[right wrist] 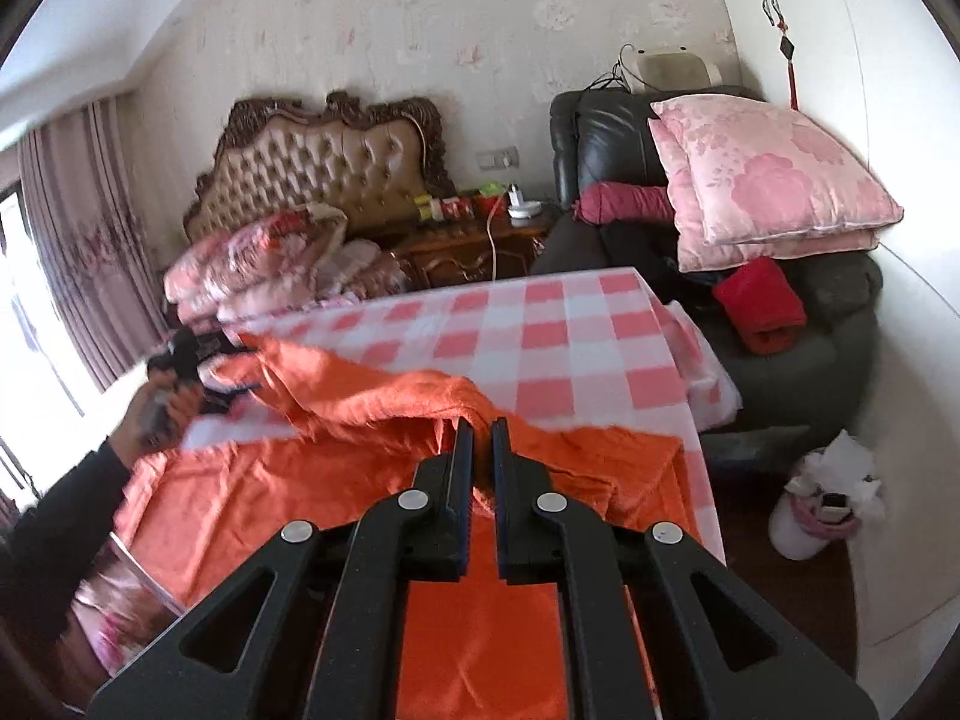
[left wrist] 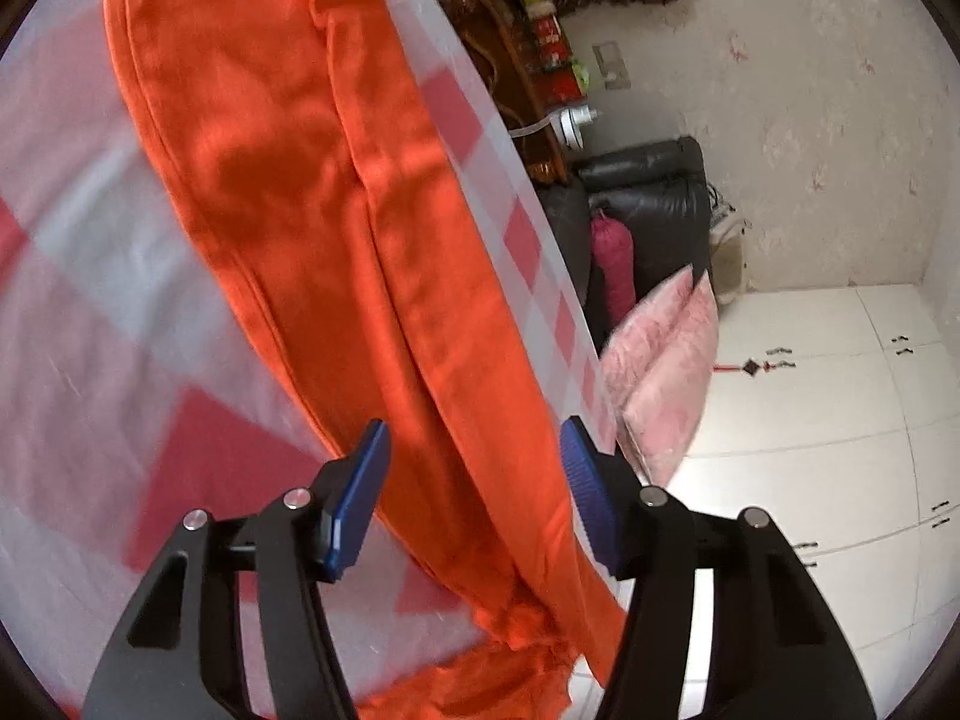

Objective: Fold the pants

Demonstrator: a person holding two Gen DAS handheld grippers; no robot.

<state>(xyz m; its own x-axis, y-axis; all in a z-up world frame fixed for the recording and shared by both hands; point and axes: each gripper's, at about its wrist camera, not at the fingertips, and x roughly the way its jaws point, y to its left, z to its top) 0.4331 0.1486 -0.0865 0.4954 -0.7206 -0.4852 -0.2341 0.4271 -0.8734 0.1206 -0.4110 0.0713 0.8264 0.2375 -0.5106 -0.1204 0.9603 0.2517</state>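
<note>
Orange pants [right wrist: 336,480] lie on the pink-checked cloth [right wrist: 564,330]. Right gripper [right wrist: 482,438]: fingers pinched on a raised fold of the pants. Left gripper [left wrist: 474,468]: fingers spread apart above a leg.

No text, label, brand or number can be read anywhere; the packages on the nightstand [right wrist: 474,234] are too blurred

Bright daylight from the window [right wrist: 24,300]; fisheye-bent edges, motion blur on the bedsheet [left wrist: 90,300].

Orange pants [left wrist: 336,228] lie on a pink-and-white checked sheet [right wrist: 570,330]; pillows [right wrist: 774,180] are floral pink.
</note>
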